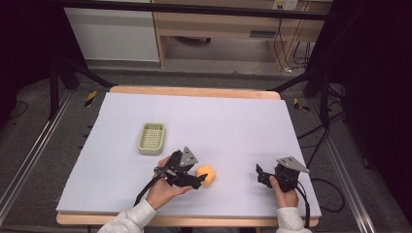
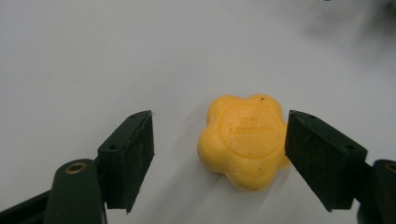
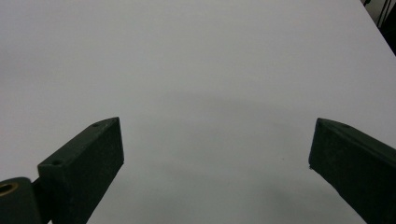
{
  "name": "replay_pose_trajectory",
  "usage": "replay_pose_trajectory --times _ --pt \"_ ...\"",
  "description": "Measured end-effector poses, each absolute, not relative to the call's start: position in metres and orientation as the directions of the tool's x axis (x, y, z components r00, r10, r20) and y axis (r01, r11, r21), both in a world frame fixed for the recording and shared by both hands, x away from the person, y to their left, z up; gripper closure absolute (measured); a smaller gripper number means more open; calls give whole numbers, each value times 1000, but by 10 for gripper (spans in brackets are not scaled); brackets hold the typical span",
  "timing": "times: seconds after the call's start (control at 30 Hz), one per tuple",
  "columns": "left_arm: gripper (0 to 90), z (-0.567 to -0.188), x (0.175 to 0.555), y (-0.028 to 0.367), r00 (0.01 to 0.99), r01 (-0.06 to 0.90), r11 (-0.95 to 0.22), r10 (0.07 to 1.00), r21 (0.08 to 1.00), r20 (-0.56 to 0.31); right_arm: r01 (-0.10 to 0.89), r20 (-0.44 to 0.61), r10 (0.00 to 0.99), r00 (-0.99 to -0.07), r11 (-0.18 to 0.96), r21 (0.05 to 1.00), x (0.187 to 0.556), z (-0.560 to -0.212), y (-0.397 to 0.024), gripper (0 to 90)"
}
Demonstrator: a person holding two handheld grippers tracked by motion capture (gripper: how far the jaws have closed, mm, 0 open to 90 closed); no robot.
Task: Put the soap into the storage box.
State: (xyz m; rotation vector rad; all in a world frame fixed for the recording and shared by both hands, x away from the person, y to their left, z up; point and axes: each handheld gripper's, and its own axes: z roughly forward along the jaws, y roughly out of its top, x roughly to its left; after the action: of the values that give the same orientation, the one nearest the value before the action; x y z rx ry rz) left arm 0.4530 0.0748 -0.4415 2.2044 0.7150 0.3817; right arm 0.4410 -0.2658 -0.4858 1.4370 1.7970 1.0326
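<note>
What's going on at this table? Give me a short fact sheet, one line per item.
Surface: white table
Main item: yellow flower-shaped soap, lying flat on the table
Left gripper: jaws open on either side of the soap; one seems to touch its edge, the other is clear of it
Right gripper: jaws wide open, nothing between them, held apart from the soap
Other item: green slotted tray, beyond the left gripper, nothing in it

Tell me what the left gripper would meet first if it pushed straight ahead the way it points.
The yellow flower-shaped soap: it lies between the left gripper's open jaws, close to one pad; depth is hard to judge.
</note>
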Motion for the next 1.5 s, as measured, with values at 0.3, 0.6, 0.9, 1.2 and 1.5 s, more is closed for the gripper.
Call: replay_pose_trajectory --times 0.3,0.6,0.9,1.2,1.5 --pt "224 -448 452 68 811 370 -575 583 729 48 498 11 974 -225 106 860 441 -486 -266 37" --pt "213 -452 451 62 825 366 -593 564 717 46 502 14 974 -226 104 858 441 -486 -266 37" --pt "206 -458 451 56 833 362 -619 550 697 56 503 15 974 -226 104 858 441 -486 -266 37" --pt "203 -463 454 53 836 365 -625 547 690 53 504 15 974 -227 104 857 441 -486 -266 37" --pt "202 -466 458 48 843 359 -635 535 684 54 504 16 974 -227 104 857 441 -486 -266 37"
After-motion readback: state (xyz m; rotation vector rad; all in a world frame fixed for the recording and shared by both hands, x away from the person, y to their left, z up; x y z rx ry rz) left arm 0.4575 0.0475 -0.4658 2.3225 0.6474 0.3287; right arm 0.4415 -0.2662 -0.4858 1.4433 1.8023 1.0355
